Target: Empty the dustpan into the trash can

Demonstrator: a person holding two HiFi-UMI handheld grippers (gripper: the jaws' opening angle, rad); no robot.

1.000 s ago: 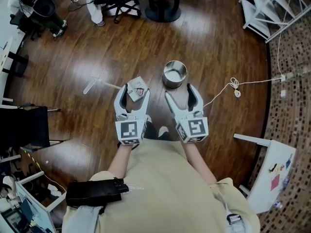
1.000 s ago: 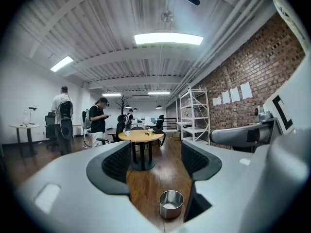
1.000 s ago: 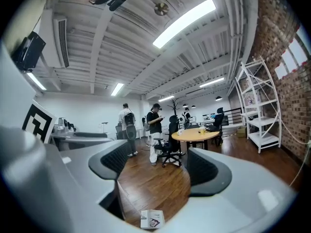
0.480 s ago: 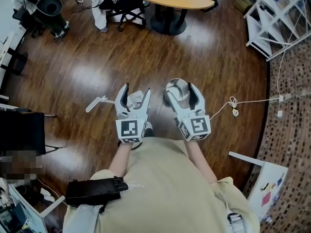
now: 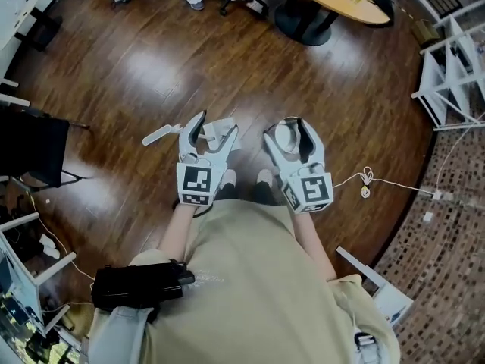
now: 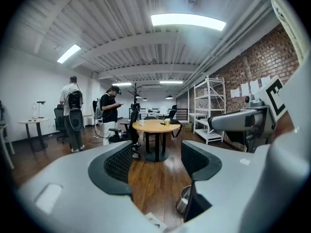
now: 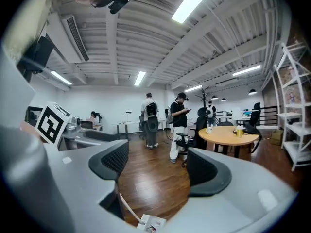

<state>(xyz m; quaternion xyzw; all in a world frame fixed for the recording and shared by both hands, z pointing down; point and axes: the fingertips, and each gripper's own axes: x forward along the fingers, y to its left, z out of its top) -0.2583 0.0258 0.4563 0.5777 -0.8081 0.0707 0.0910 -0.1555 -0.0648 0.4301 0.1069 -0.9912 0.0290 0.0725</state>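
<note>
While left gripper (image 5: 217, 124) and right gripper (image 5: 285, 130) gape empty, dustpan (image 5: 218, 133) label seemingly illegible

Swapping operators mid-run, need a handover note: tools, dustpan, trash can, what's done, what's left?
Left tool: open, empty, held over the dustpan.
Right tool: open, empty, held over the trash can.
Dustpan lies on the wood floor, with its handle pointing left in the head view; its contents are not clear. The metal trash can stands upright just right of it, apart.
Done: nothing yet; the dustpan is not picked up.
Left: grasp the dustpan, probably by the handle, then tip it into the can.
</note>
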